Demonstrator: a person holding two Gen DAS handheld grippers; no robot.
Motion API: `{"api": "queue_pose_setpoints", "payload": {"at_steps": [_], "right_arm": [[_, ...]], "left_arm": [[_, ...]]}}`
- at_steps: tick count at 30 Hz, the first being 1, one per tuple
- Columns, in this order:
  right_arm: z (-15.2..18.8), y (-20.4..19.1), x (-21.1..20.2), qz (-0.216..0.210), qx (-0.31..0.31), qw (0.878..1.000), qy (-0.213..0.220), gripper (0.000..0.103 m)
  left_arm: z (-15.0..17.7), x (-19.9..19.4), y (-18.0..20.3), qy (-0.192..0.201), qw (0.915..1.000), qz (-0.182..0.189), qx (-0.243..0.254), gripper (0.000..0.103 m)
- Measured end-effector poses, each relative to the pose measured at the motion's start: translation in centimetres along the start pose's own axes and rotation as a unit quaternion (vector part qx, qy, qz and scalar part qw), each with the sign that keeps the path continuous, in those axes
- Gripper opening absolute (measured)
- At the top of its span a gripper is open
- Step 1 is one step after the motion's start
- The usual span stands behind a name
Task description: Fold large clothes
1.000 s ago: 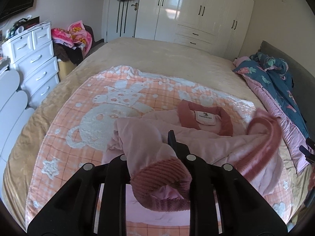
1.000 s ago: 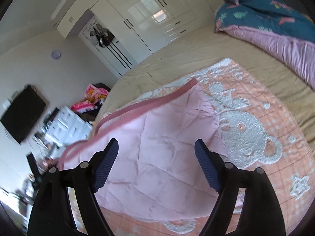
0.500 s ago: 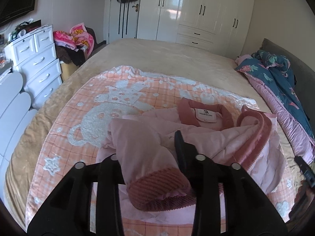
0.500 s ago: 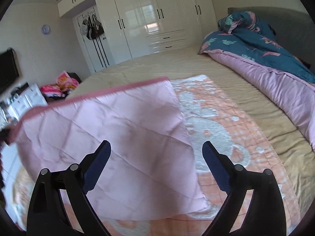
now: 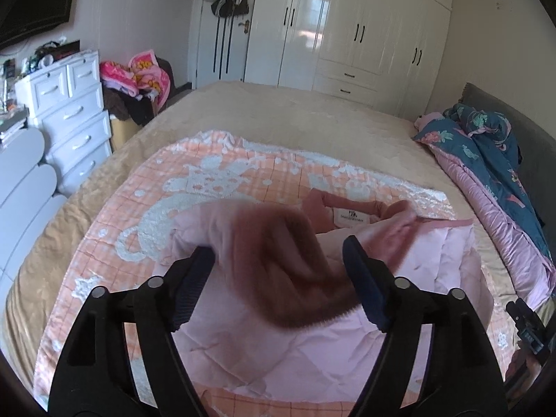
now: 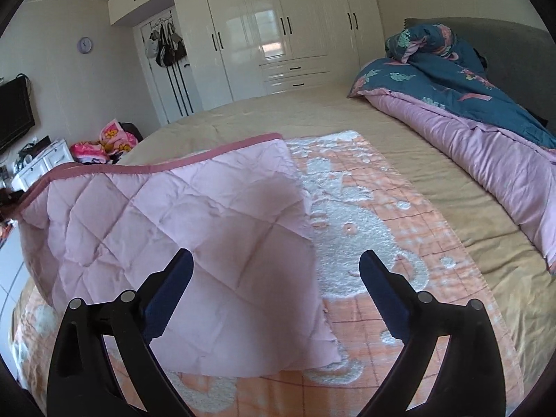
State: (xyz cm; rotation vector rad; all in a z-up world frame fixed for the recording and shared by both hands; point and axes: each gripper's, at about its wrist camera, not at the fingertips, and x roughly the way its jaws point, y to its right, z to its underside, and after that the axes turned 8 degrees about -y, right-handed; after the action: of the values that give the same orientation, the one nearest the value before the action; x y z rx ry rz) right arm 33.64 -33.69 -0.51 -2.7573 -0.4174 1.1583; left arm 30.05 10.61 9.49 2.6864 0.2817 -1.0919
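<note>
Jacket loose on the bed, both grippers open

Pink quilted jacket (image 5: pixel 347 330) lies on the orange bear-print blanket (image 5: pixel 215 187), which is spread over the tan bed (image 5: pixel 312 121). Collar with its white label sits at the far side of the garment. A sleeve with a dusty-rose ribbed cuff (image 5: pixel 295 285) shows blurred between the fingers of the left gripper (image 5: pixel 278 278); its jaws have just been opening and now stand wide, the pads not pressing the cloth.

Right gripper (image 6: pixel 274 285): jaws spread about as wide as they go, nothing pinched. Quilted panel lies under its left finger. The panel's rose-trimmed edge (image 6: pixel 173 166) runs along the far side; its right edge ends on the blanket between the fingers, with the white bear figure bare under the right finger.

Open room: broad bare stretch of tan bed beyond the blanket toward the white wardrobe (image 6: pixel 278 34). Right side is bounded by a rolled teal-and-pink duvet (image 6: pixel 469 111) against the grey headboard. Left side: white drawer unit (image 5: pixel 69 104) just beside the bed edge.
</note>
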Motion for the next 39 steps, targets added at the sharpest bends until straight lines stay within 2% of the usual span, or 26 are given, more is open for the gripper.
{"api": "queue_pose_setpoints", "payload": {"at_steps": [2, 10, 17, 22, 30, 34, 39], "right_arm": [[0.0, 0.2, -0.1, -0.005, 0.008, 1.000, 0.001, 0.096], [0.1, 0.0, -0.7, -0.007, 0.010, 1.000, 0.007, 0.096], [0.1, -0.1, -0.7, -0.003, 0.010, 1.000, 0.005, 0.096], [0.3, -0.1, 0.7, 0.000, 0.008, 1.000, -0.016, 0.097], [1.0, 0.1, 4.1, 0.014, 0.005, 0.998, -0.055, 0.097], [1.4, 0.3, 5.4, 0.023, 0.001, 0.997, -0.069, 0.097], [1.8, 0.5, 6.6, 0.025, -0.003, 0.997, -0.079, 0.097]], "left_arm": [[-0.2, -1.0, 0.4, 0.012, 0.9999, 0.001, 0.007, 0.076], [-0.7, -4.5, 0.5, 0.052, 0.9985, -0.004, 0.018, 0.086], [0.2, -4.2, -1.0, 0.049, 0.9979, -0.034, 0.026, 0.094], [2.4, -2.0, -2.9, 0.023, 0.9983, -0.046, 0.027, 0.094], [6.9, 3.7, -7.7, -0.035, 0.9983, -0.046, -0.009, 0.094], [8.1, 6.0, -9.5, -0.052, 0.9977, -0.030, -0.033, 0.094], [9.0, 8.2, -10.3, -0.063, 0.9972, -0.002, -0.040, 0.094]]}}
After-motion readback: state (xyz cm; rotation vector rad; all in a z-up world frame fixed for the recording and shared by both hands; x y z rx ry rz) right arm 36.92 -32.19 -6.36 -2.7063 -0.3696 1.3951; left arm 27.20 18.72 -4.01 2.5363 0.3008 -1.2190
